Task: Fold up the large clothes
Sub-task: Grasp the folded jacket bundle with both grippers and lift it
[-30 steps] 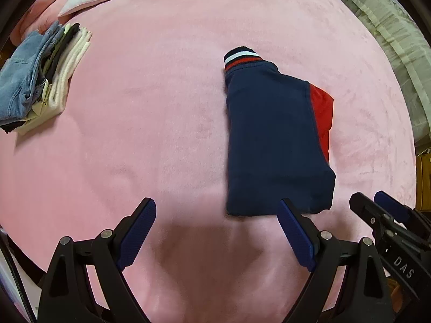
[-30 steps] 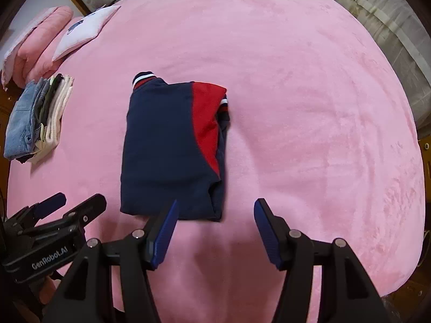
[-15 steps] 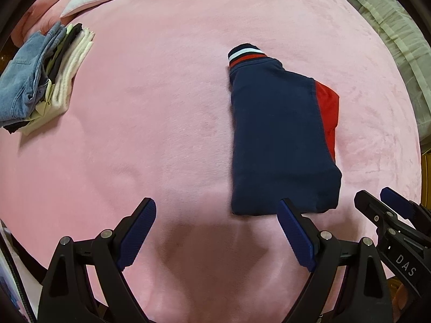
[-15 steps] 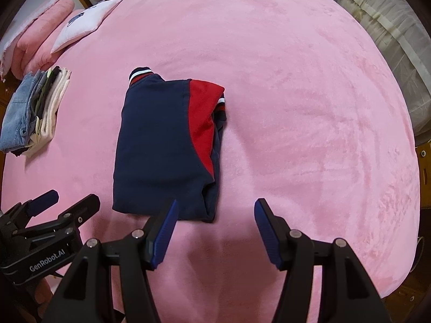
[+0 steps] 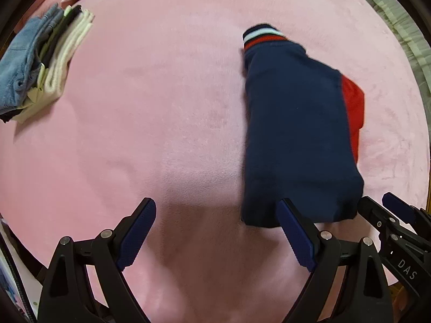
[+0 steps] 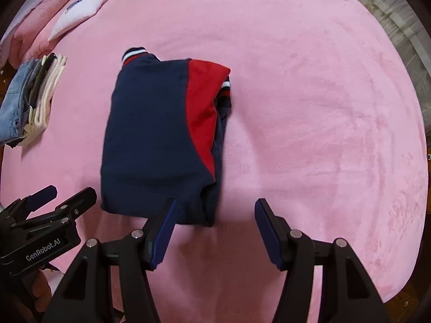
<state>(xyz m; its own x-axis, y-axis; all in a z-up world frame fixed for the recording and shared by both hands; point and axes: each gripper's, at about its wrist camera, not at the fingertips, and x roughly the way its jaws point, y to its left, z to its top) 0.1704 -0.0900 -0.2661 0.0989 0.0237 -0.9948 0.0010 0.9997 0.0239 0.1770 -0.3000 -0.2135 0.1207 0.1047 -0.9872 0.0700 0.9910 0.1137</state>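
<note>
Both grippers point straight down at a bed covered with a pink blanket (image 5: 161, 107). The left gripper (image 5: 215, 223) has its jaws spread very wide, and only the bare blanket lies between its blue pads; it holds nothing. Its right finger (image 5: 295, 231) stands in front of the near edge of the folded garment, but I cannot tell if it touches the cloth.

The right gripper (image 6: 215, 226) is about half open and also holds nothing. Between its pads there is only pink blanket. Its left finger (image 6: 163, 231) overlaps the near edge of the garment in the picture; contact is not clear.

The folded garment (image 6: 153, 140) is navy blue with a red panel on its right side and a striped cuff at the far corner. It lies flat on the blanket, folded into a compact rectangle, just ahead of both grippers. In the left wrist view it is to the right of the jaws; in the right wrist view it is to the left.

Each gripper appears at the edge of the other's view, so they are side by side, close together.

A stack of folded clothes (image 5: 40, 67) lies well apart at the far left, near pillows (image 6: 54, 21).
</note>
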